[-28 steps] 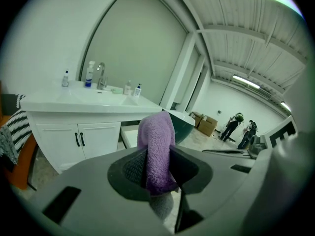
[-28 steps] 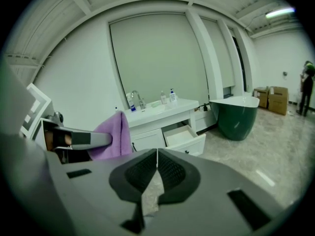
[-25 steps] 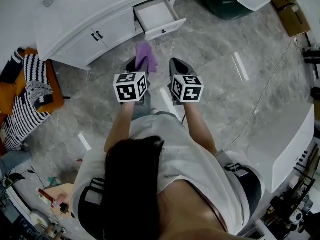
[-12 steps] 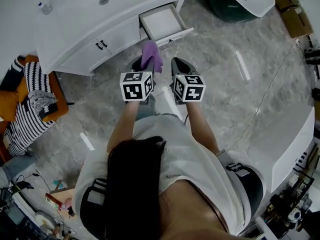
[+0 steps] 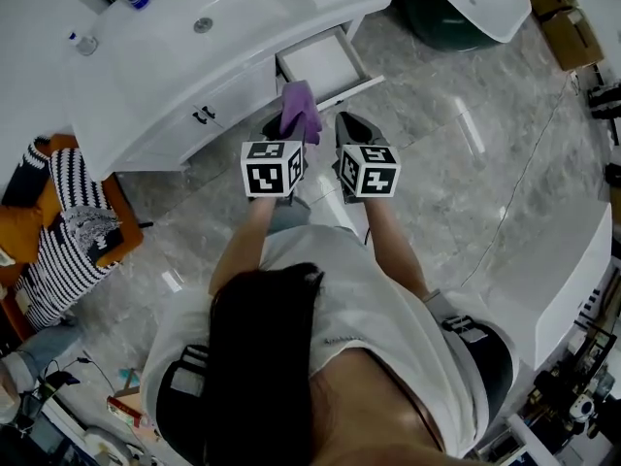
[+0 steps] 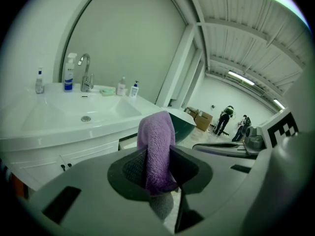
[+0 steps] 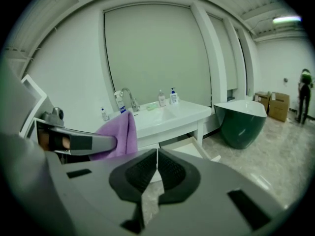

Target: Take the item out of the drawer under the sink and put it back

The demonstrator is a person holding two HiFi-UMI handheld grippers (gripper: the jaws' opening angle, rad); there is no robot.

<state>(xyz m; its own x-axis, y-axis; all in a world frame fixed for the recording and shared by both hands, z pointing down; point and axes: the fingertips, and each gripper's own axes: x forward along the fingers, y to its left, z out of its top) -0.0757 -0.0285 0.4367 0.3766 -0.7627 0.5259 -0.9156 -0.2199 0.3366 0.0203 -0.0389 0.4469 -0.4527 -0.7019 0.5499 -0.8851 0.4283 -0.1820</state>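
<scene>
Left claw [image 5: 277,134]: closed on the purple towel [image 5: 299,111]. Its own view shows the pads of the left claw [image 6: 156,167] clamping the towel [image 6: 156,146] low down, with the rest standing above the jaws and folding over forward.
Right claw [image 5: 351,130]: jaws pressed together in the right gripper view [image 7: 157,168], with nothing between them.
Towel's place: held in the left claw, outside the drawer [image 5: 322,60], just short of the drawer's front.
Drawer: pulled open under the sink basin [image 5: 209,17], ahead of both claws.
Head view alone: looks down into the drawer's white inside. It also shows the cabinet doors [image 5: 199,116] ahead and to the left of the left claw, and striped fabric [image 5: 68,226] far off to its left.
Left gripper view alone: the grip itself; the faucet [image 6: 86,73] ahead and to the left; the right claw [image 6: 226,149] alongside to the right, with two people [image 6: 224,119] far beyond it.
Right gripper view alone: the closed jaws; the towel [image 7: 120,136] side-on at the left; the drawer [image 7: 189,146] straight ahead; a dark green bathtub [image 7: 241,119] ahead and to the right.
</scene>
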